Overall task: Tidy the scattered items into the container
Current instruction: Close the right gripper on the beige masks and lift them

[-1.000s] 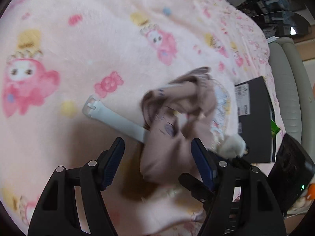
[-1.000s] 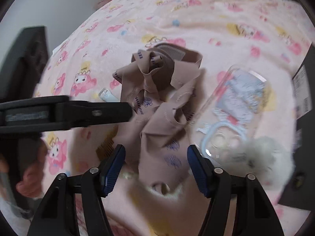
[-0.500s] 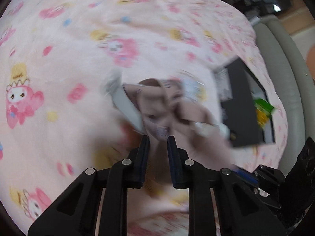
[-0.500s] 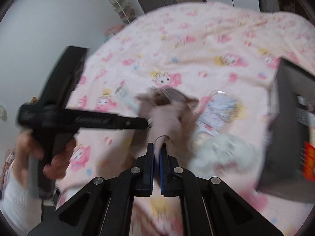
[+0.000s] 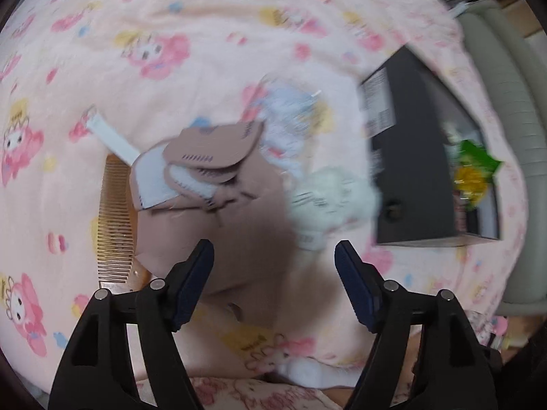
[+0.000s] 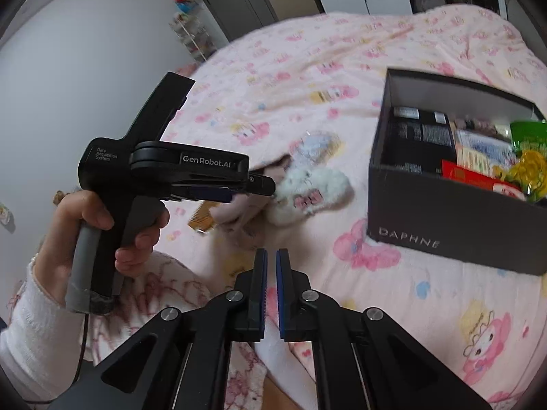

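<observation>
The tan cloth (image 5: pixel 218 225) is lying bunched just ahead of the left gripper (image 5: pixel 273 256) — jaws just opened, nothing clamped. The right gripper (image 6: pixel 270 263) is held shut, empty; the box (image 6: pixel 444 212) is sitting beyond the cloth.

we find a bed under a pink cartoon-print blanket (image 5: pixel 212 7); on it lie a beige garment (image 5: pixel 239 225), comb (image 5: pixel 114 218), white strap (image 5: pixel 111 136), fluffy toy (image 5: pixel 336 198), clear packet (image 5: pixel 290 130) and black box (image 6: pixel 454 208).
</observation>
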A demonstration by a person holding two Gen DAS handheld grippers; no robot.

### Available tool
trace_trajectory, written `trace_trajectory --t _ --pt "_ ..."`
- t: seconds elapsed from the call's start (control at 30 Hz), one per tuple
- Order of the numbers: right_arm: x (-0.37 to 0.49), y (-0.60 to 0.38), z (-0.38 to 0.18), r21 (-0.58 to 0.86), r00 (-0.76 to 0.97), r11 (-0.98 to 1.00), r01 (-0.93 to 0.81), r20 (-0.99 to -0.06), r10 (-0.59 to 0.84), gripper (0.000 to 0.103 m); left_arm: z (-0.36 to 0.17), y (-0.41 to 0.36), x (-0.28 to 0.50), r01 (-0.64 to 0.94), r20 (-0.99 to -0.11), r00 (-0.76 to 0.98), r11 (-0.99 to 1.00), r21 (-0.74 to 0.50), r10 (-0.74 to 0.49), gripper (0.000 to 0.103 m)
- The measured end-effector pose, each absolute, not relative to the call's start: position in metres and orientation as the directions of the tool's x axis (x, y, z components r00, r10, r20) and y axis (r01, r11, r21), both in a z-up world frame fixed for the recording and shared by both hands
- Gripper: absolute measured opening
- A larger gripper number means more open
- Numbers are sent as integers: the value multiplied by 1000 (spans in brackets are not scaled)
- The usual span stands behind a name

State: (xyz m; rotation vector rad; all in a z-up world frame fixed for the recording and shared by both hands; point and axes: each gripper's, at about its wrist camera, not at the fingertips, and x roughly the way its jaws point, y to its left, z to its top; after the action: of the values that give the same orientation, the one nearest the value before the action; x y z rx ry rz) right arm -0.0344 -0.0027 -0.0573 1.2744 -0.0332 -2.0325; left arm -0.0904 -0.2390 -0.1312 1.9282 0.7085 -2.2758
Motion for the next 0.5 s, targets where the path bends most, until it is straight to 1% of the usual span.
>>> trace_trajectory --t 0.03,0.07,0.1,0.13,0.2,0.23,0.27,0.3,0.33,0.37,0.5 --pt "-35 -3 -62 379 -244 -746 547 -780 -576 4 -141 -240 -93 358 -954 -177 -887 -293 244 66" --pt "-36 -2 -64 383 -241 -751 538 -784 -573 4 -149 -240 -93 360 -943 -163 -873 -330 290 40" --pt "-36 -1 -67 391 -235 -753 530 -785 -573 5 -156 -238 -93 359 -934 -137 -862 -358 331 9" --pt "-36 0 -70 399 -227 -752 525 -786 -575 5 -159 -234 -91 350 -932 -118 -864 -363 344 4" --pt "-34 6 -72 405 -219 -749 525 -786 -579 6 -143 -216 -84 280 -932 -168 -891 -357 320 4" --pt "-32 9 -72 402 -220 -748 528 -786 -578 8 -138 -207 -81 247 -921 -179 -890 -384 347 4" --pt "-29 16 -73 396 -223 -749 531 -787 -575 13 -132 -193 -77 207 -900 -181 -879 -429 397 4" --pt "-27 22 -75 389 -225 -755 529 -793 -566 16 -128 -182 -73 178 -886 -184 -872 -456 425 4" --pt "-24 30 -78 379 -227 -765 520 -802 -552 22 -123 -165 -69 134 -872 -191 -868 -479 451 4" --pt "-22 39 -82 373 -227 -777 506 -812 -538 24 -120 -151 -66 96 -861 -190 -864 -494 471 4" --pt "-12 77 -94 398 -213 -802 446 -823 -527 25 -114 -94 -63 -43 -808 -171 -823 -566 564 4"
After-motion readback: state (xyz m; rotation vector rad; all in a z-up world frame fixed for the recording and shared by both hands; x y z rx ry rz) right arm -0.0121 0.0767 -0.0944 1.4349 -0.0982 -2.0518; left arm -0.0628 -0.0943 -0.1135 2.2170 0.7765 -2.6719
